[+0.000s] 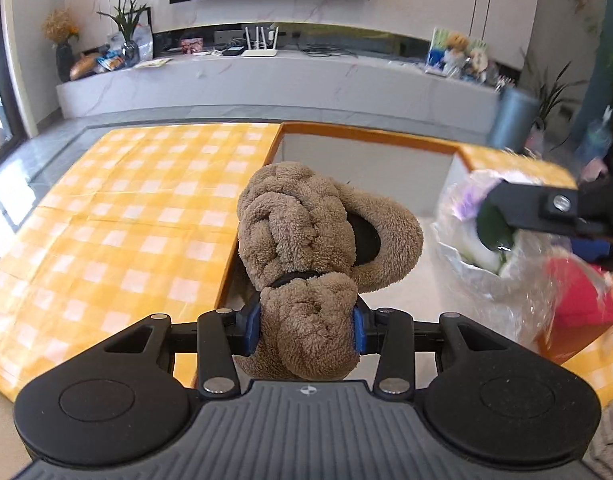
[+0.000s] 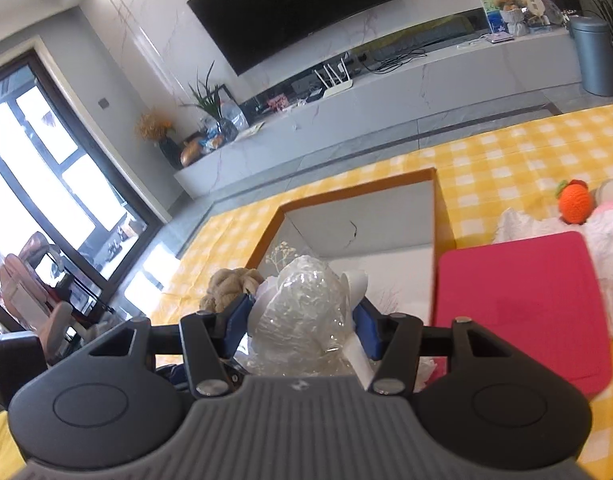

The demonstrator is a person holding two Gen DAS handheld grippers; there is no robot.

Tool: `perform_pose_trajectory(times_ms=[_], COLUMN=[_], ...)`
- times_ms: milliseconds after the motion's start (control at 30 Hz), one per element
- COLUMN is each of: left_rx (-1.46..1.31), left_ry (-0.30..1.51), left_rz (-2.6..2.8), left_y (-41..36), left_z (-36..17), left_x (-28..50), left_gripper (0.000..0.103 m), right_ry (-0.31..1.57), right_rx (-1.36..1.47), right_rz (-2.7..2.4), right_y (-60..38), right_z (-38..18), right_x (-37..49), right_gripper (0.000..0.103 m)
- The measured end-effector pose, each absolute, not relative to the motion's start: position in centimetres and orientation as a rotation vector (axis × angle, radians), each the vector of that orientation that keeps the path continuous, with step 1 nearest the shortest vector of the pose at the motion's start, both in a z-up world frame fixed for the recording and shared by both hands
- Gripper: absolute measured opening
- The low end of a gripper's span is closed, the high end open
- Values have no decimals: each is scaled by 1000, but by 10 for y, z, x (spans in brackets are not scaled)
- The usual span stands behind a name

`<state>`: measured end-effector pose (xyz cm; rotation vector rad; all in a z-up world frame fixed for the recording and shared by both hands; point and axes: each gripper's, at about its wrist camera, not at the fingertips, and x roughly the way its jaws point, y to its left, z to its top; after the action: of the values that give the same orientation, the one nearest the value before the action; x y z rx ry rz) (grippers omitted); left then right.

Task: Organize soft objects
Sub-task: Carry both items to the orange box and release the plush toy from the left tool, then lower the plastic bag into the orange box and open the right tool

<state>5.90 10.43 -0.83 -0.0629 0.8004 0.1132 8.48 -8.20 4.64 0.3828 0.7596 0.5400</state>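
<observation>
My left gripper (image 1: 306,330) is shut on a brown plush toy (image 1: 306,232) and holds it above the left edge of an open orange-rimmed box (image 1: 366,134). My right gripper (image 2: 302,322) is shut on a cellophane-wrapped bouquet (image 2: 302,308) and holds it over the same box (image 2: 358,190). In the left wrist view the bouquet (image 1: 502,256) and a right gripper finger (image 1: 546,208) show at the right. The plush toy (image 2: 230,284) shows at the left in the right wrist view.
The box sits on a yellow checked tablecloth (image 1: 126,220). A pink box lid (image 2: 522,300) lies right of the box, with a crocheted orange toy (image 2: 573,200) and white fluffy items (image 2: 610,240) beyond it. A TV bench (image 1: 266,80) stands behind.
</observation>
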Motion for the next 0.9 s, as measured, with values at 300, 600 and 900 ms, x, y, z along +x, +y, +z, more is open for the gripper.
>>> perform_pose_trajectory(times_ms=[300,600,900], left_rx=[31,99,-45], left_ry=[914,861,664], left_rz=[155,188,230], left_y=[98,85,130], left_z=[-24,-6,40], left_x=[62,49,19], left_gripper=[50,74,93], right_ry=[772,753,699], right_rx=[356,358,403], right_rz=[515,532,525], right_y=[-66,-71,-76], right_z=[35,48,59], right_x=[97,89,84], right_gripper=[56,55,56])
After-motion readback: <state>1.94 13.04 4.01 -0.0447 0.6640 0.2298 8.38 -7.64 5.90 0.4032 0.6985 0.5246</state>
